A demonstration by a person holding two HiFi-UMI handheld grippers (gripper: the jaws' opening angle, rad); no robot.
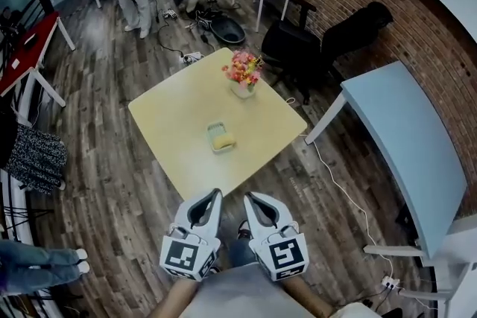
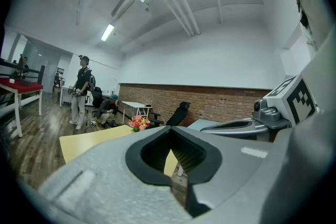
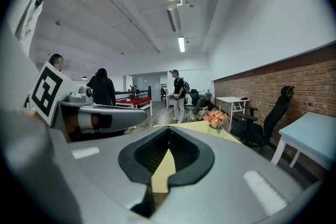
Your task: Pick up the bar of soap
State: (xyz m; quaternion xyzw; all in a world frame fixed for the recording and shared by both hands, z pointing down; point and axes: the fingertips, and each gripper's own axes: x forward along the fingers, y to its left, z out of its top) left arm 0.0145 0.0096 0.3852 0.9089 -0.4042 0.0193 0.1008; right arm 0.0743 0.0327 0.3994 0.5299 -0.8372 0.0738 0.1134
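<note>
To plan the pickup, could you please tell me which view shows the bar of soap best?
The head view: the bar of soap lies in its dish on the yellow table. Both gripper views show the table but no soap.

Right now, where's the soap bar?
Head view: the soap bar lies in a small dish near the centre of the yellow table, on the person's side of the flower vase.

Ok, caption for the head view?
Left tongs and right tongs, both shut, short of the yellow table; soap bar untouched in its dish.
</note>
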